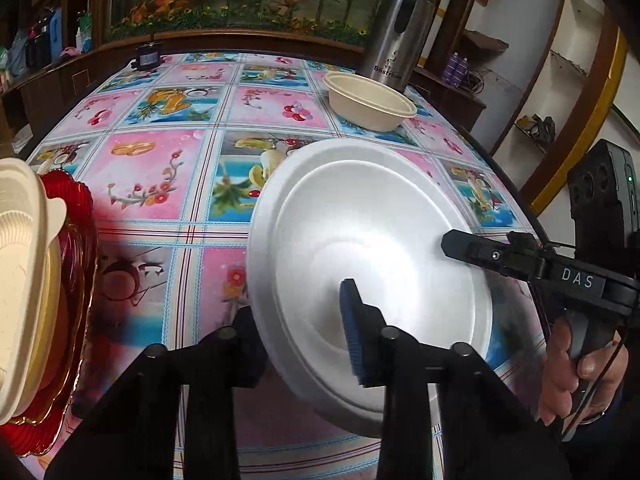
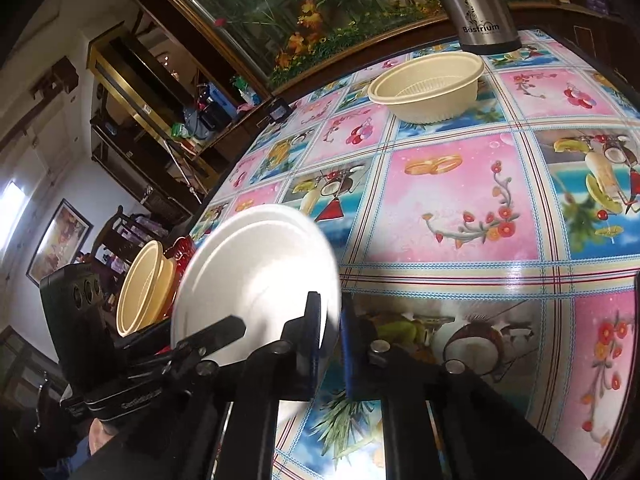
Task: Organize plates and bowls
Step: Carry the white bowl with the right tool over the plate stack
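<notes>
The right claw is clamped on the white plate's rim and the left claw straddles its edge, lifted above the counter; the red plate with its bowl sits at nine o'clock, the loose bowl at one.

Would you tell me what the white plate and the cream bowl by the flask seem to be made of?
White plate: probably foam, matte, with thick soft-edged rims and no glaze. Cream bowl: likely moulded pulp or plastic, dull beige, thin-walled with a ribbed base. Neither looks ceramic.
</notes>
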